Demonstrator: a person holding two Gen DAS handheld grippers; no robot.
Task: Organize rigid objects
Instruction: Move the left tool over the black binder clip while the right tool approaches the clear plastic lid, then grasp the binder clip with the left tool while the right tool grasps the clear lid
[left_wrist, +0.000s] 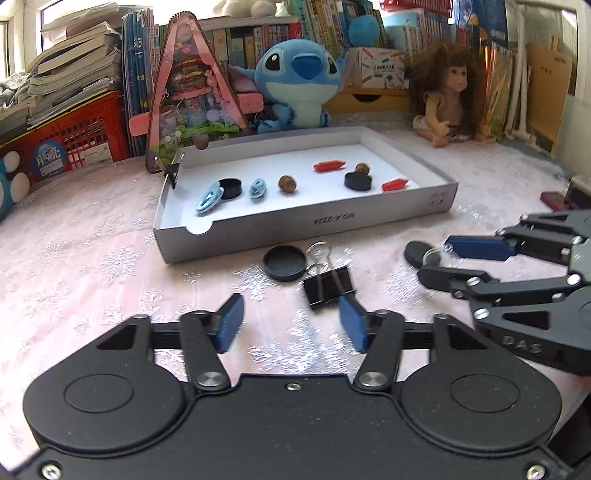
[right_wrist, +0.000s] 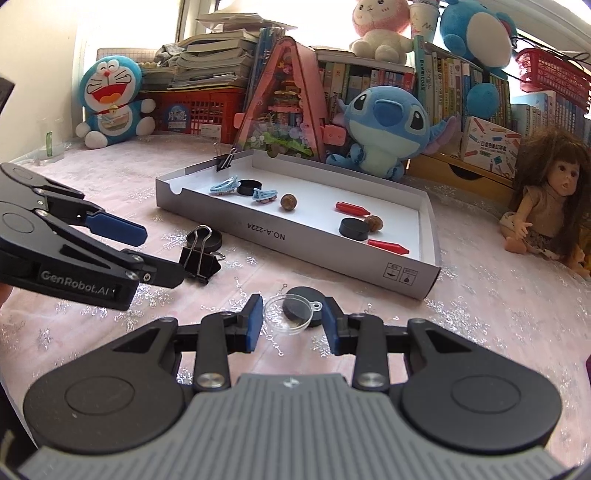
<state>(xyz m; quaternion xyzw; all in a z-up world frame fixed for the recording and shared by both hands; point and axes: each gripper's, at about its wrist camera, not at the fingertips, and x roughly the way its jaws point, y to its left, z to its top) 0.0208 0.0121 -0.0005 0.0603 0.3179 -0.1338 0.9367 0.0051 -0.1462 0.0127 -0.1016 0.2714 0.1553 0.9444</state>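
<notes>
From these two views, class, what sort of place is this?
Probably a child's bedroom or study corner at home: crowded bookshelves, a Stitch plush toy and a doll sit behind a pink snowflake tablecloth holding a sorting tray.

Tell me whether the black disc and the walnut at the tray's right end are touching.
Cannot tell. In both wrist views the walnut sits right behind the black disc, overlapping it, with no gap or contact plainly visible.

Bright window backlight (fisheye-bent edges), slight blur.

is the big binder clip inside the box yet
No, the binder clip lies on the cloth outside the box, beside a black cap.
</notes>
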